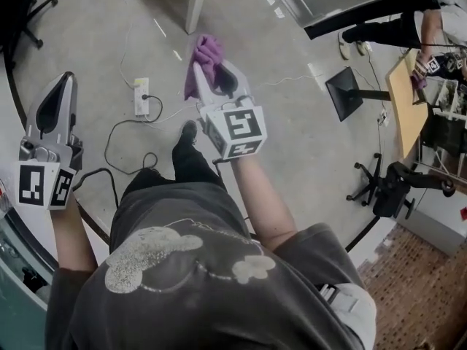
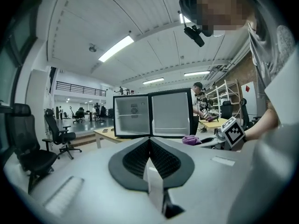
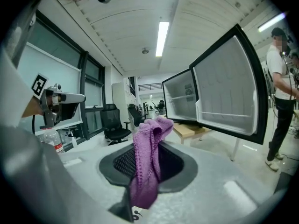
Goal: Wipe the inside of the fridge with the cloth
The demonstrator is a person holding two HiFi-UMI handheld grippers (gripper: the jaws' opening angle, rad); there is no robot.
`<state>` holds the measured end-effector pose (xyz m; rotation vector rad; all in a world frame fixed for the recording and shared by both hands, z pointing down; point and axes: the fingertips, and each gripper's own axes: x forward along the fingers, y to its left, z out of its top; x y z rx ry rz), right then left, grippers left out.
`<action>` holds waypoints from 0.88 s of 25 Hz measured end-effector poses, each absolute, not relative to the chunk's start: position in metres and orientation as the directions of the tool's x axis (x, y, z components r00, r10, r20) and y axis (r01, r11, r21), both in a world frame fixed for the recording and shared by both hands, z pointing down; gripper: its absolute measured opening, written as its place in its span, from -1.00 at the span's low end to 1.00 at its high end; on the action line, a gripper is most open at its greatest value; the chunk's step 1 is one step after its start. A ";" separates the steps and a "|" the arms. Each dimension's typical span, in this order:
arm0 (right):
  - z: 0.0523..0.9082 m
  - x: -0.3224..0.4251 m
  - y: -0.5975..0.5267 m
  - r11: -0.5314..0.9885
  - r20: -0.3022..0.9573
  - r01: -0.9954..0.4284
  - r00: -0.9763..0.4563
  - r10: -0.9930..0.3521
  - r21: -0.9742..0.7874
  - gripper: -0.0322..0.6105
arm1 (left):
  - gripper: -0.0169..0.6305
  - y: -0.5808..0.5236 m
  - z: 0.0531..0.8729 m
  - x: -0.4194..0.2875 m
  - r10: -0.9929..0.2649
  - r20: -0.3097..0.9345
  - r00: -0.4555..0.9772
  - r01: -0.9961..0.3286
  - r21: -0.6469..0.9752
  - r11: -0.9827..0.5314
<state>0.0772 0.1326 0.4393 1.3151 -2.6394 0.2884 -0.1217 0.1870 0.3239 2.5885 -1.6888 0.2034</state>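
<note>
My right gripper (image 1: 216,70) is shut on a purple cloth (image 1: 203,59), held out over the floor in front of me. In the right gripper view the cloth (image 3: 147,164) hangs bunched between the jaws of that gripper (image 3: 149,141). The small fridge (image 3: 181,101) stands ahead on a low wooden table, its door (image 3: 229,90) swung wide and its white inside bare. My left gripper (image 1: 63,80) is at the left, shut with nothing in it. The left gripper view also faces the fridge (image 2: 133,115), far from its jaws (image 2: 149,141), with the cloth (image 2: 191,139) at its right.
A power strip (image 1: 141,96) and cables lie on the floor by my feet. A table leg (image 1: 197,2) stands ahead. A monitor stand (image 1: 344,90), a wooden desk (image 1: 405,100) and office chairs (image 1: 387,184) are at the right. A person (image 3: 280,92) stands beside the fridge door.
</note>
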 end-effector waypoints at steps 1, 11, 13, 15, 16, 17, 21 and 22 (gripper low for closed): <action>0.438 0.073 0.142 0.585 0.247 -0.807 -0.586 -0.772 -0.088 -0.63 | -0.89 0.198 0.327 -0.126 -0.905 0.133 0.404 -0.912 -0.025 -0.410; 0.424 0.055 0.269 0.450 0.217 -0.891 -0.451 -0.866 -0.054 -0.63 | -0.89 0.332 0.335 -0.159 -0.859 0.066 0.507 -0.862 0.012 -0.508; 0.416 0.056 0.290 0.426 0.211 -0.903 -0.426 -0.880 -0.047 -0.63 | -0.89 0.352 0.336 -0.162 -0.850 0.066 0.523 -0.852 0.022 -0.522; 0.408 0.061 0.309 0.398 0.201 -0.917 -0.397 -0.896 -0.037 -0.63 | -0.89 0.365 0.337 -0.165 -0.840 0.067 0.538 -0.843 0.035 -0.537; 0.405 0.066 0.317 0.379 0.199 -0.925 -0.378 -0.904 -0.031 -0.63 | -0.89 0.370 0.338 -0.165 -0.836 0.067 0.545 -0.838 0.039 -0.544; 0.402 0.072 0.325 0.360 0.200 -0.932 -0.358 -0.912 -0.026 -0.63 | -0.89 0.375 0.338 -0.164 -0.831 0.065 0.552 -0.834 0.043 -0.550; 0.400 0.093 0.351 0.301 0.221 -0.953 -0.295 -0.929 -0.007 -0.63 | -0.89 0.391 0.335 -0.157 -0.814 0.045 0.579 -0.815 0.050 -0.577; 0.401 0.097 0.356 0.291 0.227 -0.957 -0.284 -0.932 -0.003 -0.63 | -0.89 0.394 0.335 -0.155 -0.809 0.039 0.587 -0.810 0.051 -0.585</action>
